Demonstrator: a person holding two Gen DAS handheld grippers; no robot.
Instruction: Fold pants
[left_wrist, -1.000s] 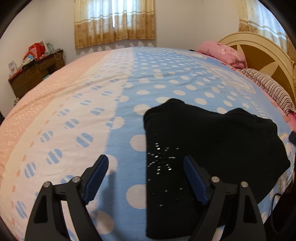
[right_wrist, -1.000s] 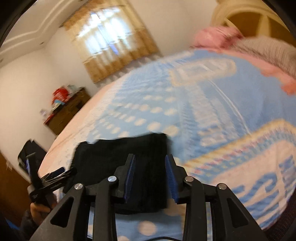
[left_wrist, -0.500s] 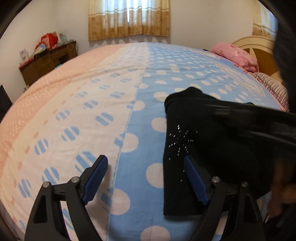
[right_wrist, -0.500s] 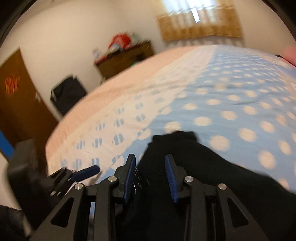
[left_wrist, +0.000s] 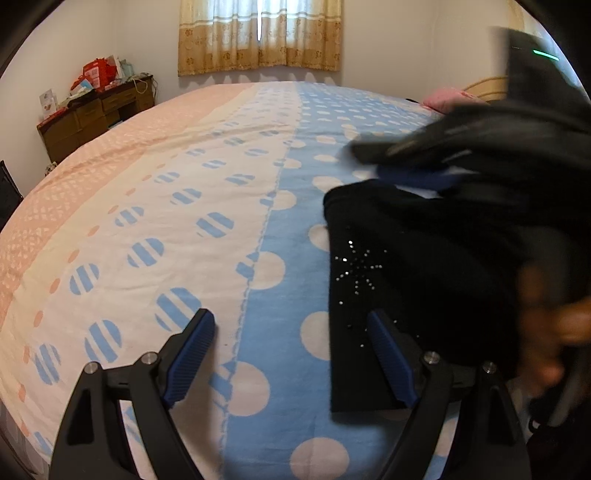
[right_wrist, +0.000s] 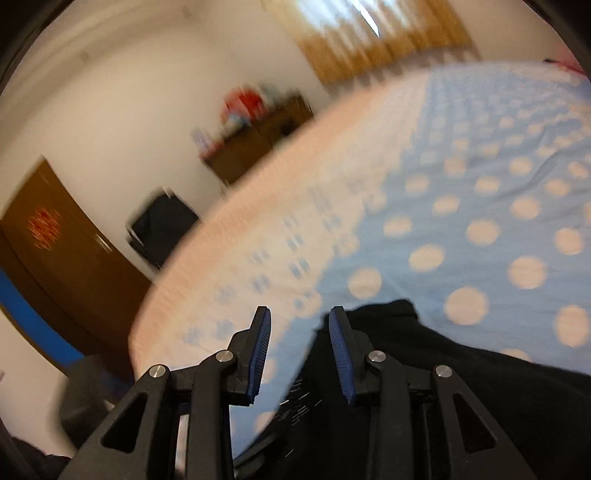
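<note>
The black pants (left_wrist: 413, 266) lie folded into a compact block on the blue dotted bedspread (left_wrist: 288, 236), with a rhinestone star near their left edge. My left gripper (left_wrist: 291, 354) is wide open and empty just above the bed, its right finger over the pants' near-left corner. My right gripper (left_wrist: 424, 162) sweeps blurred over the pants' far side in the left wrist view. In the right wrist view it (right_wrist: 300, 352) is partly open and empty above the left edge of the pants (right_wrist: 461, 387).
A wooden dresser (left_wrist: 96, 110) with clutter stands by the far left wall under a curtained window (left_wrist: 258, 37). A pink pillow (left_wrist: 450, 99) lies at the headboard, far right. A brown door (right_wrist: 55, 258) and a dark bag (right_wrist: 162, 225) are left of the bed.
My right gripper has swung left across the pants, its view turning from the headboard toward the door. My left gripper has stayed open and shifted slightly left.
</note>
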